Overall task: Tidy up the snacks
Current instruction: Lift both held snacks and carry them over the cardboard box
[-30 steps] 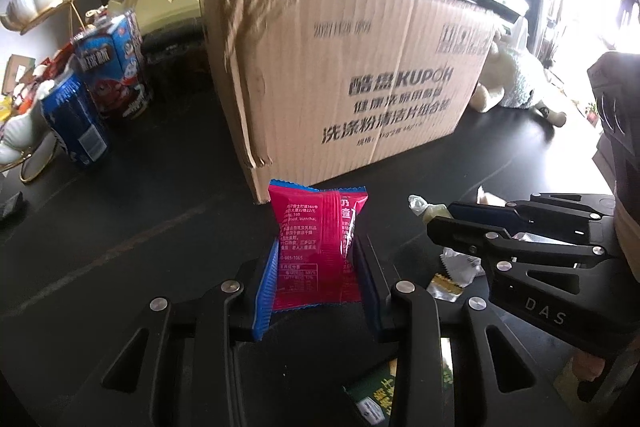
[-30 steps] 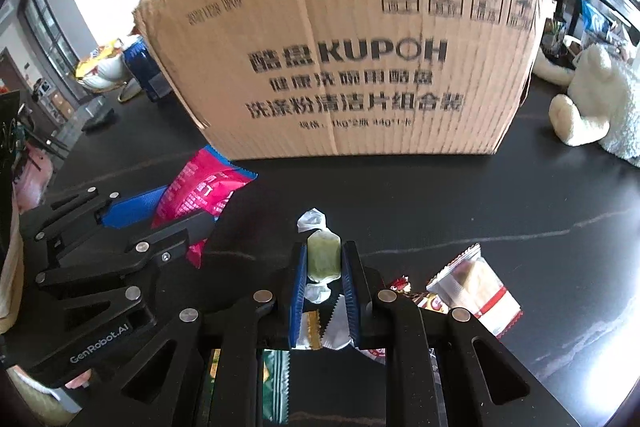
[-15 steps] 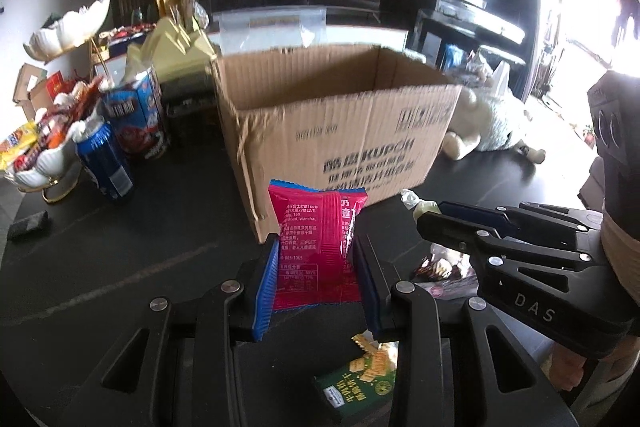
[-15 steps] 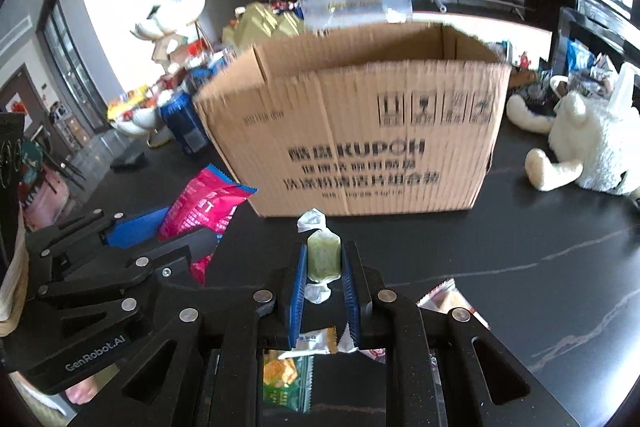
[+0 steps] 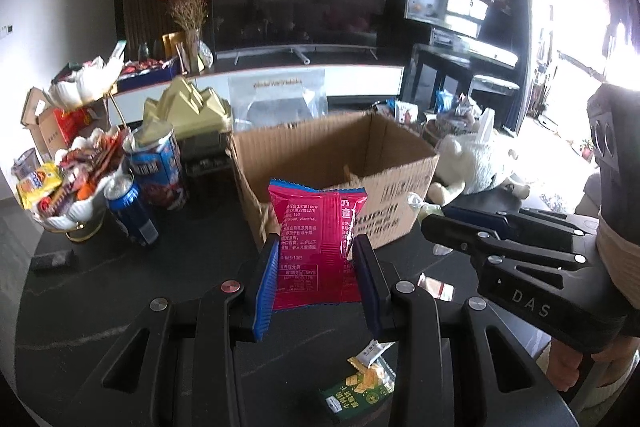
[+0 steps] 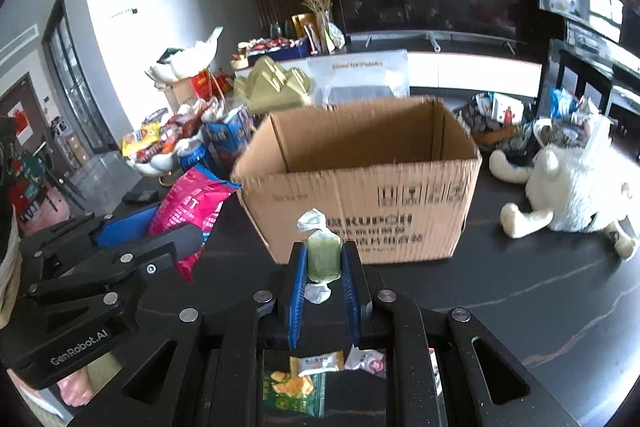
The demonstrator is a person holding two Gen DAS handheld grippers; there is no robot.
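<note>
Jaws clamp pink packet [image 5: 316, 247] and green candy [image 6: 323, 259] above black tabletop [image 6: 520, 299], cardboard box [image 6: 360, 187].

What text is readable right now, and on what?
"KUPOH": cardboard box front; the Chinese lines under it are blurred.
"DAS": right gripper body.
"GenRobot.AI": left gripper body.
"160", "Road, Wanchai": pink snack packet; its other print is too small.
Green cracker packet: unreadable.
</note>
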